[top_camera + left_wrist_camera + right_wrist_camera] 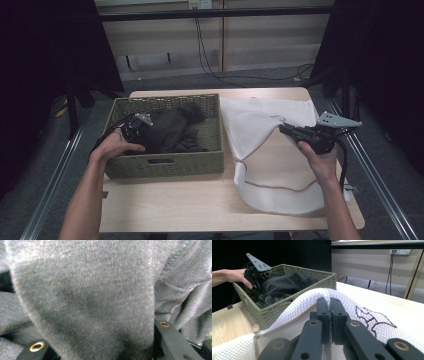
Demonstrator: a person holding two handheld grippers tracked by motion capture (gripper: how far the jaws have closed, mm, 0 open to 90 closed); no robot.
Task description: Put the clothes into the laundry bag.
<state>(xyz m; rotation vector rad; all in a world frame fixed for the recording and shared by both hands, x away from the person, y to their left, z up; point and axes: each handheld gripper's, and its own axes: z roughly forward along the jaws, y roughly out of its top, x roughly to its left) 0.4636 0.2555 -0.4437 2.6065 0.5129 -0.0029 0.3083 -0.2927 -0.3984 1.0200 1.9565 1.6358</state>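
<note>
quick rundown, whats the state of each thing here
dark garment: bunched in the basket, a fold between the left tool's jaws
wicker basket: upright on the table
white mesh bag: lying on the table, edge lifted
left tool: closed on the garment
right tool: shut on the bag's edge

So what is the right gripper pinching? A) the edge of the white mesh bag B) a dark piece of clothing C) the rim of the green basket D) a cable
A: in the right gripper view the right gripper has its two black jaws pressed together on a raised fold of the white mesh bag, lifting that edge off the table.
</note>
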